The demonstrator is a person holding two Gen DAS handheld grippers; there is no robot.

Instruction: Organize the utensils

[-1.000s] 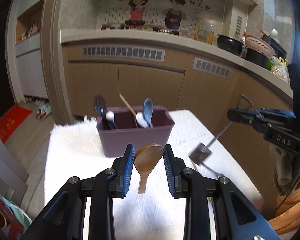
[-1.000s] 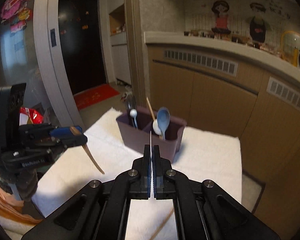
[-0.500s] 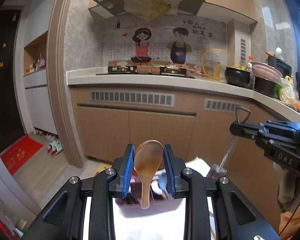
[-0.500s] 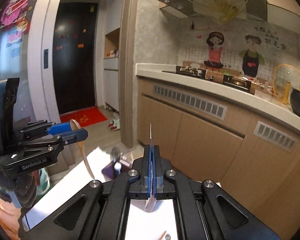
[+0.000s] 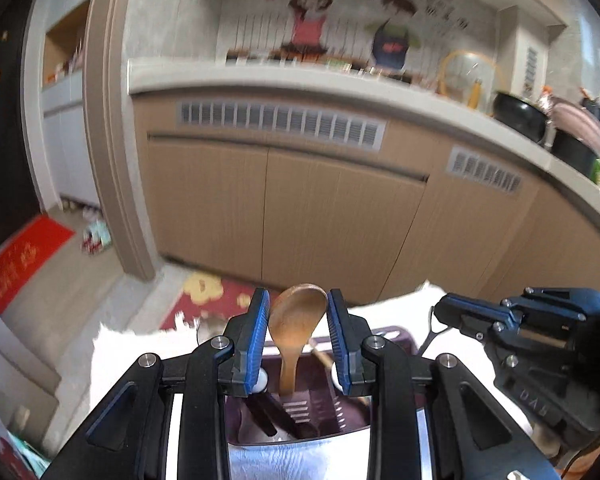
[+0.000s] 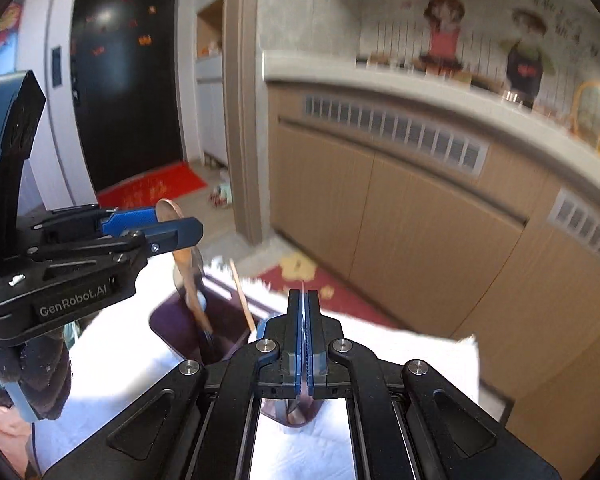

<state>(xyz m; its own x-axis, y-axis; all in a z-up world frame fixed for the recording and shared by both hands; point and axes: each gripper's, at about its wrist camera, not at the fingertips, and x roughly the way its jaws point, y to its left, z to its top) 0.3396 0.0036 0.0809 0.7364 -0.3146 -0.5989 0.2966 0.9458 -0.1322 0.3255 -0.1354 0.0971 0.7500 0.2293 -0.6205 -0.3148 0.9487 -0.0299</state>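
Observation:
My left gripper [image 5: 299,320] is shut on a wooden spoon [image 5: 296,328], bowl up, handle hanging down into the purple utensil holder [image 5: 300,432] right below. The right wrist view shows the left gripper [image 6: 172,228] with the spoon [image 6: 188,276] reaching into the holder [image 6: 220,332]. My right gripper [image 6: 303,320] is shut on a thin metal utensil, seen edge-on, above the holder's right side. In the left wrist view the right gripper [image 5: 444,312] holds that metal handle [image 5: 430,336].
The holder stands on a white towel [image 6: 380,348] over a table. A wooden chopstick [image 6: 242,296] and a blue spoon stand in the holder. Kitchen cabinets [image 5: 320,216] and a counter lie behind. A red mat [image 5: 20,260] lies on the floor left.
Both grippers have come down over the holder after being raised. The wooden spoon's handle now dips into the holder. Both views are motion-blurred.

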